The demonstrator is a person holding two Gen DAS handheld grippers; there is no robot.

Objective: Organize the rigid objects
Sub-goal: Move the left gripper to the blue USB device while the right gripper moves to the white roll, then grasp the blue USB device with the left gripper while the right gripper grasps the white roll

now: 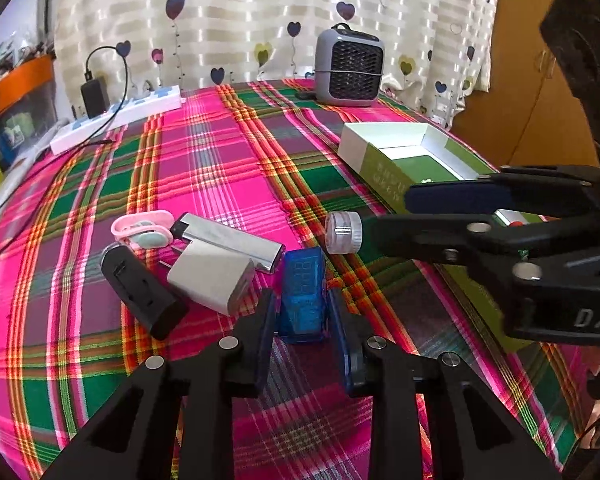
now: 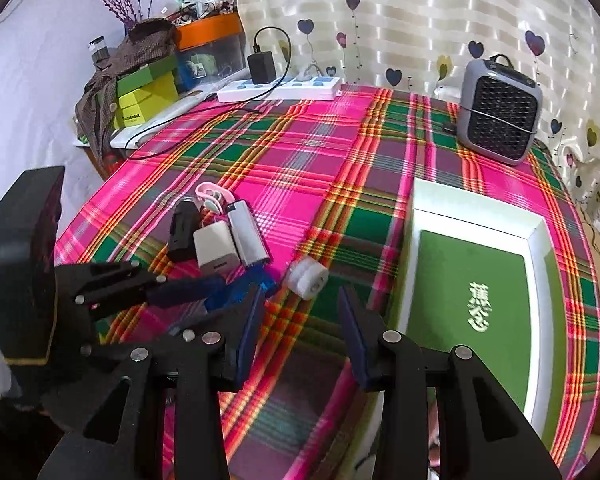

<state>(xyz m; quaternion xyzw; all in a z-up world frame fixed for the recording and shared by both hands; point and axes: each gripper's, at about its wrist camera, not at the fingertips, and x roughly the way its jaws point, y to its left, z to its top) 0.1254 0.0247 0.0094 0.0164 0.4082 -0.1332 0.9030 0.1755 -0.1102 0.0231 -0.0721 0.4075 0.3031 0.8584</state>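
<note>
Left wrist: blue USB tester [image 1: 302,294] lengthwise between claw.

We count six small items on the plaid tablecloth [image 1: 228,152]: one translucent blue plastic meter [image 1: 303,296], one white plug adapter [image 1: 212,280], one silver rectangular lighter [image 1: 232,240], one black oblong case [image 1: 142,292], one pink clip [image 1: 142,230], one clear ribbed cap [image 1: 343,233]. We also count one open green-lined box [image 2: 476,304], one grey fan heater [image 1: 349,66], one white power strip [image 1: 116,118].
</note>
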